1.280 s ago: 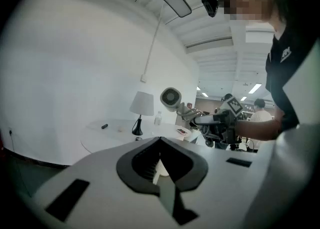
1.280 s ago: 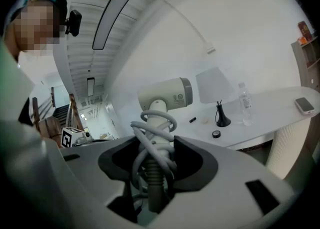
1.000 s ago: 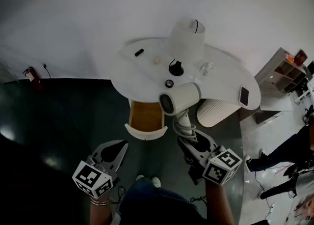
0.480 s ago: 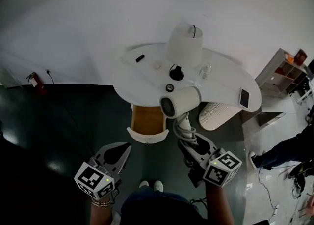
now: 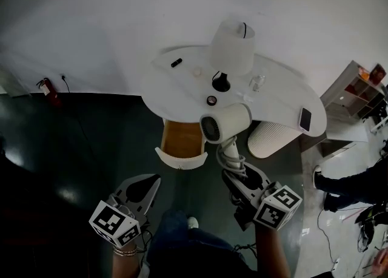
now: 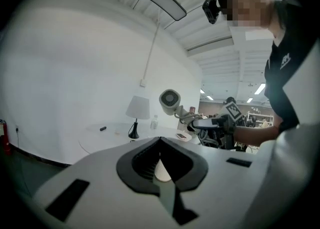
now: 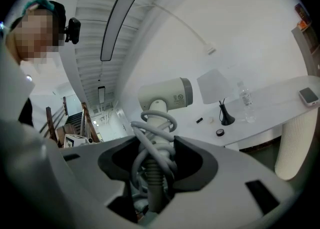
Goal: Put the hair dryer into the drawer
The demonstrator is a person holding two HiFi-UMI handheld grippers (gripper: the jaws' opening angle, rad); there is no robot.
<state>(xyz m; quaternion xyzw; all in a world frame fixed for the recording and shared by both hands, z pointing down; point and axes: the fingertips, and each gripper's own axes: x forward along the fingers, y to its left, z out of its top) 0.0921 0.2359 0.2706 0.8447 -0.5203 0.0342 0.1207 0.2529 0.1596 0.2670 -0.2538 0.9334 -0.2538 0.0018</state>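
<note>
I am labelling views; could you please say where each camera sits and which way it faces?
Head view: on the person's head, steeply down at table, open drawer, left gripper, right gripper, forearms.
Left gripper view: on the left gripper, along its closed fingers toward the table; right arm shows.
Right gripper view: on the right gripper, along fingers gripping the hair dryer; the head shows.
Shared: all show lamp and hair dryer.

no legible text, hair dryer (image 7: 162, 95) label blurred
</note>
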